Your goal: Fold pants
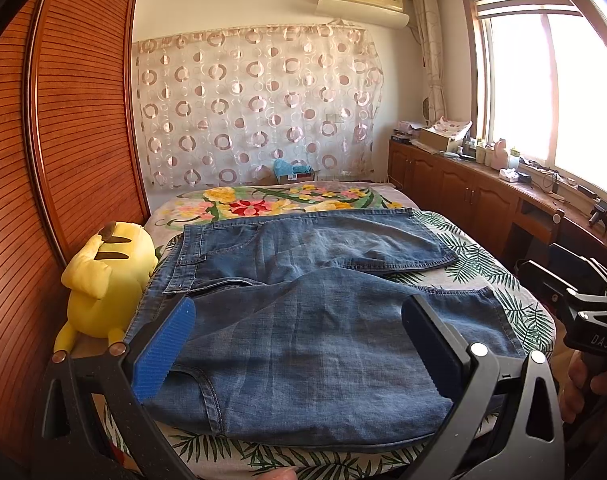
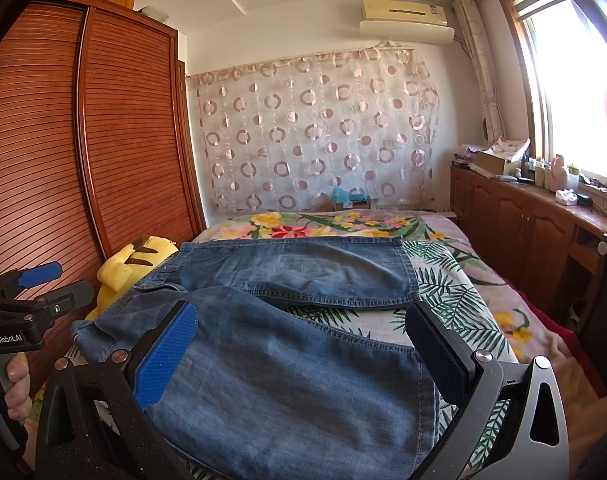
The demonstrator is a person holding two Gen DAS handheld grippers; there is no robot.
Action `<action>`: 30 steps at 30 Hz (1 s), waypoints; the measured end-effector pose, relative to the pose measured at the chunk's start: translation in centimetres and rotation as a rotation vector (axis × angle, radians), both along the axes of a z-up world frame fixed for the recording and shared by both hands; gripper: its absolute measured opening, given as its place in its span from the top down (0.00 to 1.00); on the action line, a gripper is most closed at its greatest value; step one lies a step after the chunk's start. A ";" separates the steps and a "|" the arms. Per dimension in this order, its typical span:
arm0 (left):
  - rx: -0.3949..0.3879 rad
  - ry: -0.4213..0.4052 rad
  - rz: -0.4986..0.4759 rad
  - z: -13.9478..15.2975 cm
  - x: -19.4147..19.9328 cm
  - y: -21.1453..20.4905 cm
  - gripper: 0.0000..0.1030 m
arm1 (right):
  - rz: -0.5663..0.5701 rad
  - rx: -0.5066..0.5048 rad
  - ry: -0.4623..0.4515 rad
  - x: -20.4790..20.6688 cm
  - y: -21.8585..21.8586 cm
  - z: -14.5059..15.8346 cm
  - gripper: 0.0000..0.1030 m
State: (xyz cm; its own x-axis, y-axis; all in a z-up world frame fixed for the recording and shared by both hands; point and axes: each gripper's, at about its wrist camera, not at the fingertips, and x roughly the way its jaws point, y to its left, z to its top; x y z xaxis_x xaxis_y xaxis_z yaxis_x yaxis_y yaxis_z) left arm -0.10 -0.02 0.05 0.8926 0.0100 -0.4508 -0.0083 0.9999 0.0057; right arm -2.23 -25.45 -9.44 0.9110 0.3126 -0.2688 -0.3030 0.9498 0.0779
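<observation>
Pants, blue denim, lie spread flat on the bed, waistband toward the wardrobe side and both legs running off toward the window side. The far leg lies straight; the near leg angles toward me, so the two fork apart and a wedge of leaf-print bedcover shows between them. From my seat the bed fills most of both views, its cover floral at the far end and green-fronded nearer. A tall slatted wooden wardrobe stands along the bed on the waistband side, and a patterned sheer curtain hangs on the back wall. A yellow plush toy sits wedged between wardrobe and bed, touching the waistband end of the denim.

My left tongs are spread wide over the near leg close to the waist, gripping nothing (whether the tips touch the cloth I cannot tell). My right tongs are likewise released, straddling the near leg farther toward its hem. A hand on the left unit's grip shows at the edge of the right view.
</observation>
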 end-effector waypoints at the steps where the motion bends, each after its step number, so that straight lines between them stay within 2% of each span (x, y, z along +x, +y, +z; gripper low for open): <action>1: 0.000 0.000 0.000 0.0 0.0 0.0 0.00 | 0.000 0.001 0.001 0.0 0.0 0.0 0.00; 30: 0.000 -0.004 0.001 0.4 0.0 0.2 0.00 | 0.003 0.000 0.005 -0.1 0.1 0.0 0.00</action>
State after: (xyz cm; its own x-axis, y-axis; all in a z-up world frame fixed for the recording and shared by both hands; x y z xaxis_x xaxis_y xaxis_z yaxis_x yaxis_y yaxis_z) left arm -0.12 0.17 0.48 0.8942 0.0108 -0.4475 -0.0092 0.9999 0.0058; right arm -2.31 -25.38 -9.47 0.9088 0.3156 -0.2730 -0.3056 0.9488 0.0795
